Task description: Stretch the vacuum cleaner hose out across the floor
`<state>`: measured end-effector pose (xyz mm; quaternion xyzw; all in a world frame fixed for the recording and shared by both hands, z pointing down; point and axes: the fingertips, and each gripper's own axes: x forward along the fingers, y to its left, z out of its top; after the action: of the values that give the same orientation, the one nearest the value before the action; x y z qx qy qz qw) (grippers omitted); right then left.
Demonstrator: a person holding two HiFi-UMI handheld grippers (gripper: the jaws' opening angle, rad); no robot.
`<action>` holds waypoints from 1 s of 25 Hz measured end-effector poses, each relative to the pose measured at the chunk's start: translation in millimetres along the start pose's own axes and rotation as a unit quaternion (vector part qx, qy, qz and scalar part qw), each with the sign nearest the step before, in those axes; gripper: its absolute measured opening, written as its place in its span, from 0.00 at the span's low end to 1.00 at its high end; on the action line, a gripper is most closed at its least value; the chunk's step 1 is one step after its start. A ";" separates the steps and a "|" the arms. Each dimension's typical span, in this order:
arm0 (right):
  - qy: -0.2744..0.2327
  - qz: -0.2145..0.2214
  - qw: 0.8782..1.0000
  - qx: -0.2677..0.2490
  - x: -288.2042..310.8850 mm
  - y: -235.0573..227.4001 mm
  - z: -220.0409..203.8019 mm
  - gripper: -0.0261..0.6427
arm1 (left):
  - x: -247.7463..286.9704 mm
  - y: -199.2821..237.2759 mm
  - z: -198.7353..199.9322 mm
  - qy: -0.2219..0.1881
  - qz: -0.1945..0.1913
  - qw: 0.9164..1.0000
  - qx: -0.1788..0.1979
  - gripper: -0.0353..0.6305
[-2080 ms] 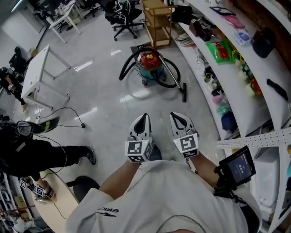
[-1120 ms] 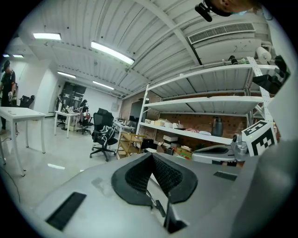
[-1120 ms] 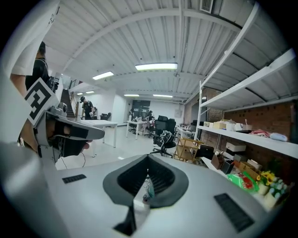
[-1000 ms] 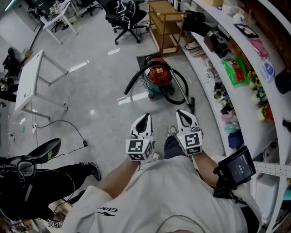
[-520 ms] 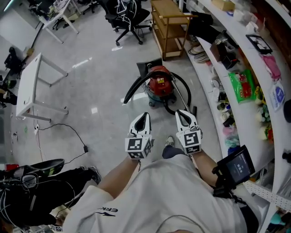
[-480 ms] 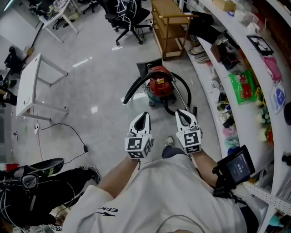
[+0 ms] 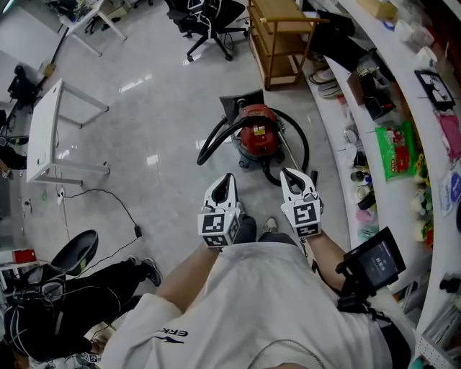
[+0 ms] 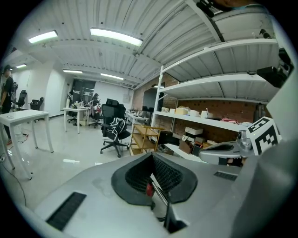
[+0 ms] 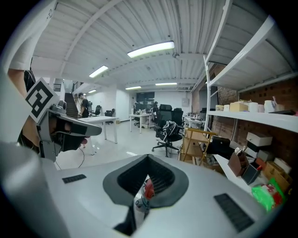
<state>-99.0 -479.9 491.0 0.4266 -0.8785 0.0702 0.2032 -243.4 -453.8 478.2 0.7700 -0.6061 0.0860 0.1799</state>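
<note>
The red and teal vacuum cleaner (image 7: 258, 134) stands on the floor just ahead of me. Its black hose (image 7: 209, 141) curls around the body in a loop, and the metal wand (image 7: 287, 152) runs down its right side. My left gripper (image 7: 228, 178) and right gripper (image 7: 288, 174) are held side by side above the floor, just short of the vacuum, both shut and empty. In the left gripper view the shut left gripper (image 8: 151, 155) shows a sliver of the red vacuum (image 8: 149, 189) through its gap. The right gripper (image 9: 148, 157) frames the same red vacuum (image 9: 148, 188).
A curved white shelf unit (image 7: 374, 155) packed with goods runs along the right. A wooden cart (image 7: 277, 29) and an office chair (image 7: 209, 18) stand behind the vacuum. A white table (image 7: 45, 130) is at the left, a cable (image 7: 119, 209) trails on the floor, and a seated person (image 7: 72, 306) is at lower left.
I have walked forward: the vacuum now lies much nearer to both grippers in the head view. Both grippers stayed shut and side by side.
</note>
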 end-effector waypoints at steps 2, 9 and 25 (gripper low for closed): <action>0.008 -0.001 1.000 0.000 17.6 -5.6 -0.1 0.03 | 14.1 13.5 0.2 0.007 0.002 1.000 -0.004 0.06; 0.048 -0.015 0.999 -0.007 83.5 -25.1 -6.8 0.03 | 76.5 63.1 -5.2 0.040 -0.020 0.999 -0.011 0.06; 0.138 -0.014 0.989 -0.048 206.1 -57.8 -54.0 0.03 | 185.9 143.9 -61.6 0.131 -0.035 0.991 -0.016 0.06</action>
<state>-152.1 -648.6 623.0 0.4148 -0.8382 0.0834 0.3442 -330.3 -627.0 624.9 0.7696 -0.5517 0.1698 0.2732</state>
